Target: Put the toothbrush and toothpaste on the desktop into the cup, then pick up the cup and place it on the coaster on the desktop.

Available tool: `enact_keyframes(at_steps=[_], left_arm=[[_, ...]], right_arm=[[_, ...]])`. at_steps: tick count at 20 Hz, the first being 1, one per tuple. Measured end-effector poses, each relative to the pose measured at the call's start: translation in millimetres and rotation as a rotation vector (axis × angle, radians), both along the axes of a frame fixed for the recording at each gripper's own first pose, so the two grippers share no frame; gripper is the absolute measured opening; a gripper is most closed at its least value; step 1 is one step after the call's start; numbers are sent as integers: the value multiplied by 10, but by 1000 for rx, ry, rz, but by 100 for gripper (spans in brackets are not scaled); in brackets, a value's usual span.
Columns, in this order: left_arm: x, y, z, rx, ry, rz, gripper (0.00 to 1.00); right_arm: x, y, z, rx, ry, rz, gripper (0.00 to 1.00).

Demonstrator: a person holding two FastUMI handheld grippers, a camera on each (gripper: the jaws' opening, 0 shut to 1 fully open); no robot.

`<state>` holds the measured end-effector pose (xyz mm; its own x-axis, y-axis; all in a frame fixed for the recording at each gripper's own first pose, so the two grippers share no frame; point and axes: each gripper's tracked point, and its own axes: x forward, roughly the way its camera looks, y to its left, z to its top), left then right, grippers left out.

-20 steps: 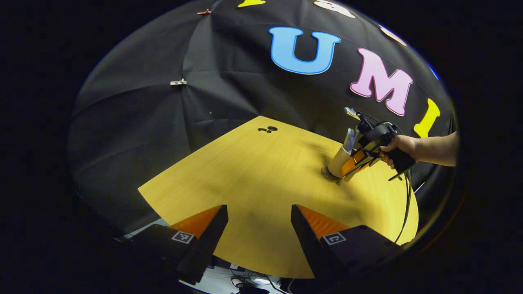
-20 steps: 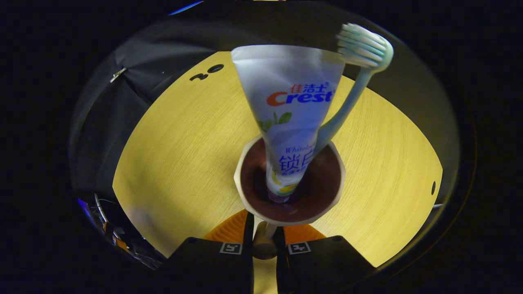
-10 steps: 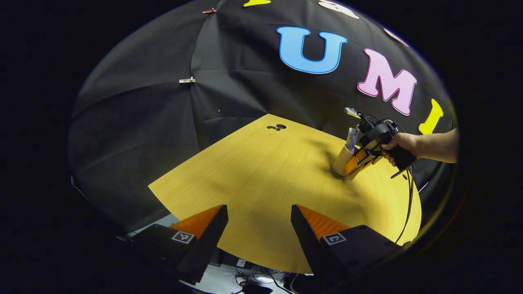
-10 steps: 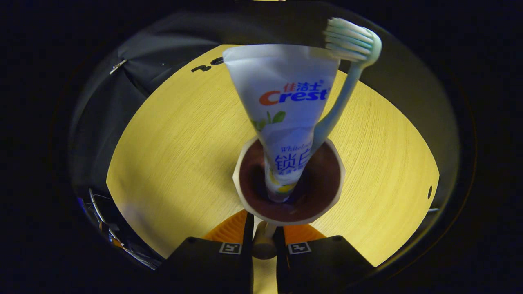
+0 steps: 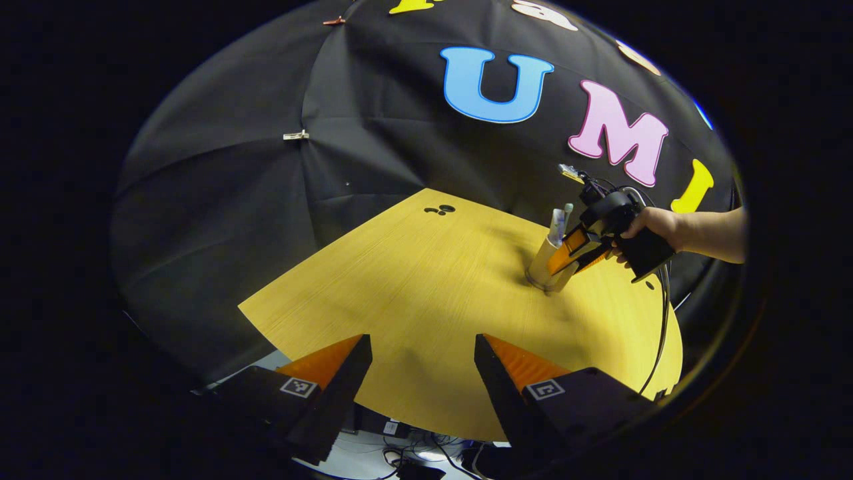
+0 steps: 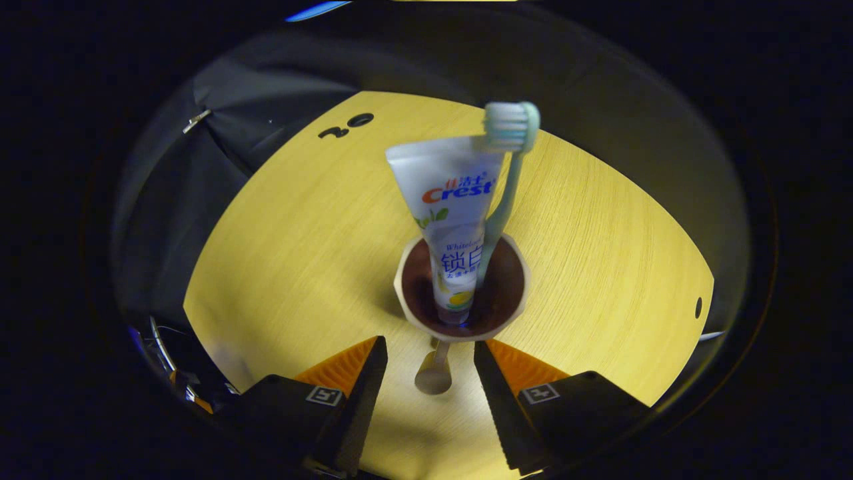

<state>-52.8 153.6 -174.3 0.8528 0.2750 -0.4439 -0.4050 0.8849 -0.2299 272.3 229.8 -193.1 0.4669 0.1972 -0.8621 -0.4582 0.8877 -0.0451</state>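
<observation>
I'm seeing the toothbrush (image 6: 504, 175) and toothpaste (image 6: 453, 213) standing in the cup (image 6: 462, 293) just ahead of my released right claw (image 6: 426, 373); the coaster is hidden, so I'm judging the task nearly done.

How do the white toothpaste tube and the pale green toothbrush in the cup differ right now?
The white toothpaste tube is wide and flat, flaring upward; the pale green toothbrush is a thin stick with a bristled head. The toothbrush reaches higher than the tube. Both stand in the beige cup, leaning together.
</observation>
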Motion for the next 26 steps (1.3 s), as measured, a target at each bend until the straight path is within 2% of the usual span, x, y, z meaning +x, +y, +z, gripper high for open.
enact_keyframes(at_steps=[1,3,10,14,18,23,25,26], left_arm=[[7,-26,32,1,-8,-9,98],[29,-90,99,9,-22,-33,98],[90,-440,403,37,-95,-154,98],[91,-610,648,81,-130,-200,98],[83,-722,1031,163,-192,-208,98],[109,-953,1529,203,-291,-228,98],[29,-1064,1709,196,-332,-242,98],[-9,-1126,1773,197,-350,-250,98]], right_arm=[[-39,0,95,19,-11,-9,84],[-157,-50,291,55,-40,-22,100],[-716,-402,1202,160,-282,-73,99],[-1190,-787,1703,217,-486,-150,99],[-1743,-1123,2167,273,-726,-243,98],[-2638,-1396,2381,298,-940,-321,98],[-2965,-1487,2400,327,-990,-391,98],[-3084,-1480,2385,342,-1004,-400,98]])
